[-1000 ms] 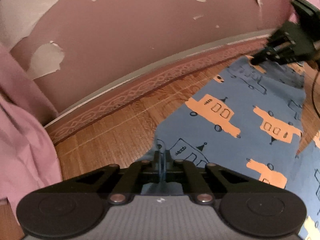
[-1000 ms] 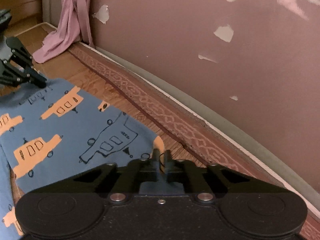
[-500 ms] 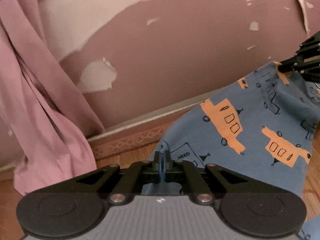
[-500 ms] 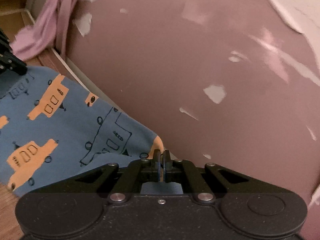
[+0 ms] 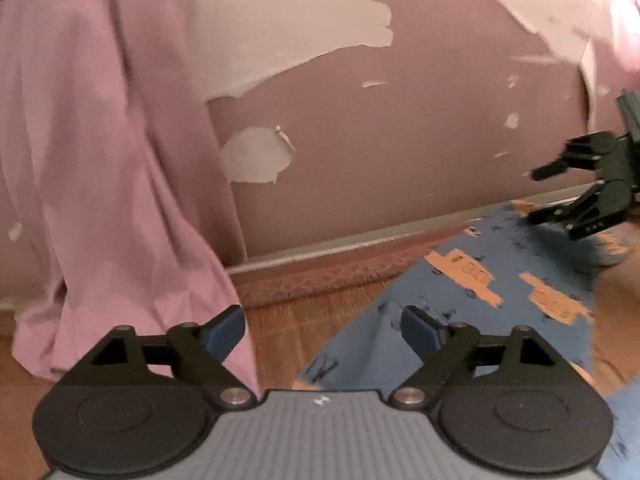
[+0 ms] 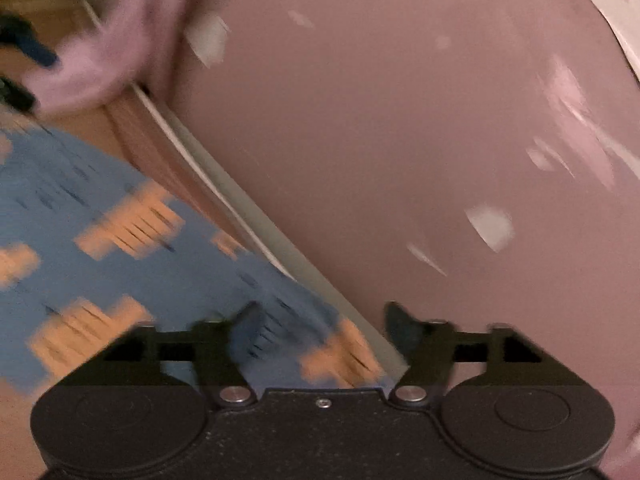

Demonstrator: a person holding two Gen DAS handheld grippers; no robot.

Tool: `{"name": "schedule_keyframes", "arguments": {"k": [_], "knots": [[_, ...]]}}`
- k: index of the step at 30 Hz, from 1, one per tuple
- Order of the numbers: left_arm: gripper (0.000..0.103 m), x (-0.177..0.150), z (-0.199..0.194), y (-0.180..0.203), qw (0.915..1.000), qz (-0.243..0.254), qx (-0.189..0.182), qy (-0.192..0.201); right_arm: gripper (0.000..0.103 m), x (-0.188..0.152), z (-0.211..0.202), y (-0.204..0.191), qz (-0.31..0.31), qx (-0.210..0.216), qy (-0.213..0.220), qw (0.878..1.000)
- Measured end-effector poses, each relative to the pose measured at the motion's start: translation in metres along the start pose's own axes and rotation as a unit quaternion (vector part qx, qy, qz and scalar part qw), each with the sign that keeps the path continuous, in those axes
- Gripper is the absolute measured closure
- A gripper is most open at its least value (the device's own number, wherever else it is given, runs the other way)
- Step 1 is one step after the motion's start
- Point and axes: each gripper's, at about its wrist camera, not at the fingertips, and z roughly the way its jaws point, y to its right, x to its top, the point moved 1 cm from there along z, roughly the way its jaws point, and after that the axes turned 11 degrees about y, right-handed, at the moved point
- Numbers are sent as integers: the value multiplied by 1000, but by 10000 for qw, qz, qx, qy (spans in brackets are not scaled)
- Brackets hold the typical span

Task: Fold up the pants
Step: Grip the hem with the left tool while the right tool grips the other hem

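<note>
Left gripper (image 5: 322, 330) is spread wide, blue pads (image 5: 224, 330) well apart and nothing between them, the near corner of the pants (image 5: 472, 300) lying on the floor just beyond the gap. Those pants, blue with orange vehicle prints, stretch flat across the wooden floor (image 5: 288, 320) from about 6 o'clock out toward 3 o'clock in the left wrist view, running up near the baseboard (image 5: 360, 240). Over at 3 o'clock there, the right gripper (image 5: 536, 192) hangs above the far end of the cloth, its black fingers parted and empty. From its own camera, the right gripper (image 6: 320, 326) shows the same: jaws wide, nothing pinched, blurred blue fabric (image 6: 100, 248) filling 7 to 9 o'clock beneath the left finger. A pink curtain (image 5: 100, 160) drapes down at 9 o'clock in the left view, pooling on the floor. Behind everything stands the mauve wall (image 5: 400, 140), its paint peeling in pale patches.
</note>
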Motion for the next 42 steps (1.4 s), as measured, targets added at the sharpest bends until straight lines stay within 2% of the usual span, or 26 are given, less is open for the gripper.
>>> {"name": "schedule_keyframes", "arguments": {"k": [3, 5, 7, 9, 11, 16, 18, 20, 22, 23, 24, 26, 29, 31, 33, 37, 39, 42], "knots": [[14, -3, -5, -20, 9993, -127, -227, -283, 14, 19, 6, -12, -88, 766, 232, 9967], [15, -6, 0, -29, 9979, -230, -289, -530, 11, 30, 15, -26, -147, 1067, 242, 9939], [22, -9, 6, -35, 9963, -385, -221, -732, 11, 36, 29, -30, -114, 1161, 140, 9931], [41, -10, 13, -39, 9948, -450, -216, -887, 11, 39, 43, -33, -79, 1169, 21, 9931], [48, -11, 17, -39, 9938, -416, -272, -989, 13, 39, 45, -31, 6, 1174, -26, 9931], [49, -12, 28, -27, 9894, 34, -494, -1362, 20, 38, 56, -23, 294, 1258, -268, 9913], [49, -15, 29, -21, 9881, 213, -444, -1456, 26, 36, 60, -24, 239, 1305, -358, 9905], [51, -16, 27, -18, 9879, 330, -399, -1462, 28, 35, 65, -25, 197, 1354, -460, 9895], [59, -16, 26, -18, 9874, 334, -388, -1497, 28, 33, 69, -23, 298, 1423, -505, 9881], [78, -15, 26, -18, 9870, 329, -427, -1514, 28, 34, 72, -21, 380, 1456, -523, 9872], [90, -13, 27, -18, 9863, 294, -498, -1544, 29, 33, 73, -19, 472, 1512, -560, 9858], [97, -12, 27, -13, 9852, 381, -491, -1596, 32, 31, 78, -12, 745, 1677, -675, 9807], [100, -11, 30, -11, 9852, 369, -352, -1634, 35, 30, 79, -6, 938, 1767, -757, 9768], [101, -10, 30, -10, 9864, 337, -189, -1597, 41, 31, 78, -5, 921, 1748, -786, 9771], [101, -10, 30, -9, 9872, 386, -47, -1545, 57, 33, 77, -4, 916, 1648, -802, 9788], [101, -10, 24, -7, 9891, 455, 160, -1392, 73, 32, 69, -13, 679, 1662, -728, 9811], [101, -8, 21, -4, 9900, 549, 276, -1270, 88, 31, 65, -17, 598, 1678, -681, 9816], [101, -5, 13, 2, 9910, 672, 471, -1060, 102, 30, 61, -25, 452, 1607, -615, 9840]]}}
